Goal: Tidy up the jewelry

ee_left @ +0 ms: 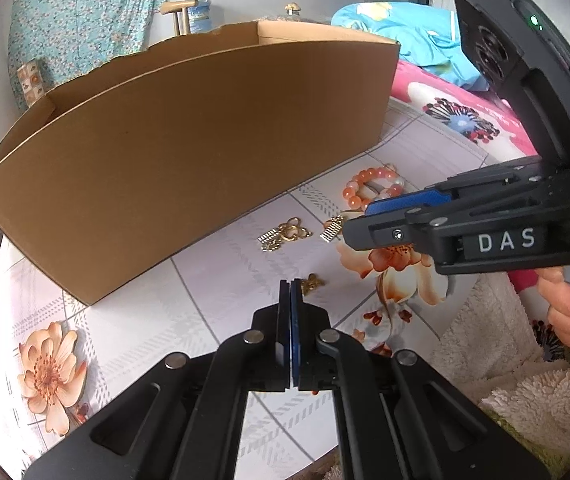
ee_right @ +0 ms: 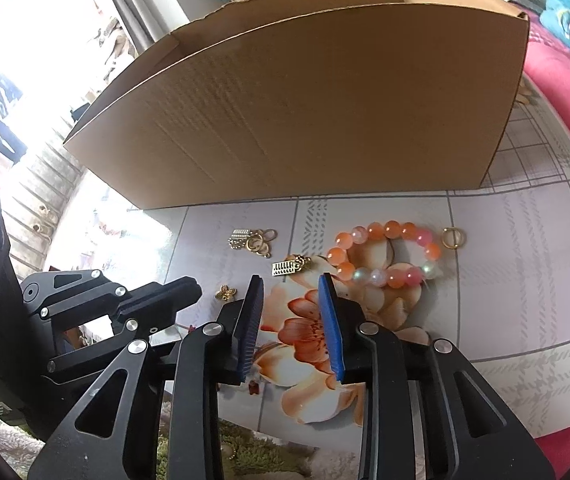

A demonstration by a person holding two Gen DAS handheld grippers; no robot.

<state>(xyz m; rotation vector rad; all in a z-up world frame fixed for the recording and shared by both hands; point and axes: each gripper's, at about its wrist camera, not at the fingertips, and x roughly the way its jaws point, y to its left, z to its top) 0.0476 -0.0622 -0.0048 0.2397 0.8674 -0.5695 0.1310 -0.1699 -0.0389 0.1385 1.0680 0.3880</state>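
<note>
An orange and pink bead bracelet [ee_right: 385, 254] lies on the floral tablecloth; it also shows in the left wrist view [ee_left: 373, 188]. Near it lie a gold abacus charm [ee_right: 287, 267], a gold ring [ee_right: 453, 237], a cluster of gold rings and charms [ee_right: 253, 240] and a small gold flower charm [ee_right: 225, 292] [ee_left: 312, 282]. My right gripper [ee_right: 291, 282] is open and empty, just in front of the abacus charm and bracelet. My left gripper [ee_left: 290, 284] is shut with nothing seen between its pads, next to the flower charm.
A large open cardboard box [ee_left: 189, 136] stands on the table right behind the jewelry, also in the right wrist view [ee_right: 317, 100]. A white fluffy towel [ee_left: 505, 360] lies at the near right. Pink bedding [ee_right: 565, 92] lies to the right.
</note>
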